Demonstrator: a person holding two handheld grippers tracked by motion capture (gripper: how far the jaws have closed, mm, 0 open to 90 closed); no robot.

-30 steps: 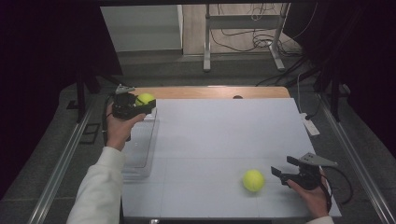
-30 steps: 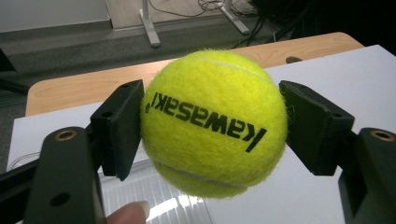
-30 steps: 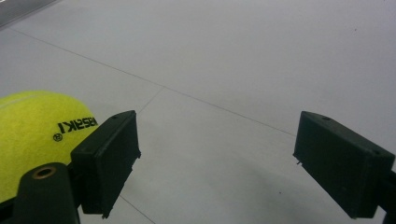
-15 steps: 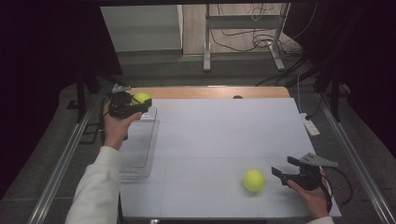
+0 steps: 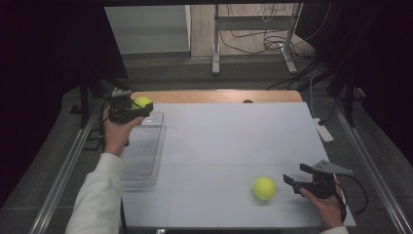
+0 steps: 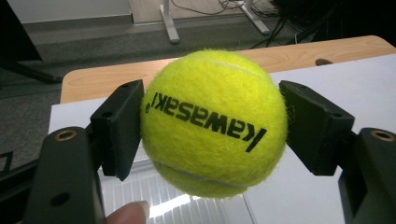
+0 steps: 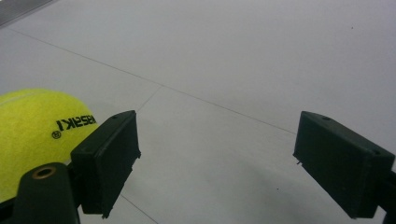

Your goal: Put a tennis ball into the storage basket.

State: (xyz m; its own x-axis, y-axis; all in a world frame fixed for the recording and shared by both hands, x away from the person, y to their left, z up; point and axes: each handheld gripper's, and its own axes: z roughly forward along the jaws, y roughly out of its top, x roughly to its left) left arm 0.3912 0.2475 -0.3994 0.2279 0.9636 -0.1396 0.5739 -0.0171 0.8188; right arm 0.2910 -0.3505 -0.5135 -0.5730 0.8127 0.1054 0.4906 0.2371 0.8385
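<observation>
Held tennis ball: pinched by left gripper above clear tray, far left. Risk: bounces out if dropped high. Right gripper: fingers spread beside second tennis ball; may nudge it rolling across worktop.

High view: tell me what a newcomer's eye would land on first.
Two bright yellow tennis balls against the pale table. One tennis ball is clamped in the left tongs above the clear plastic bin at the far left; the other ball lies near front, beside the open right tongs.
</observation>
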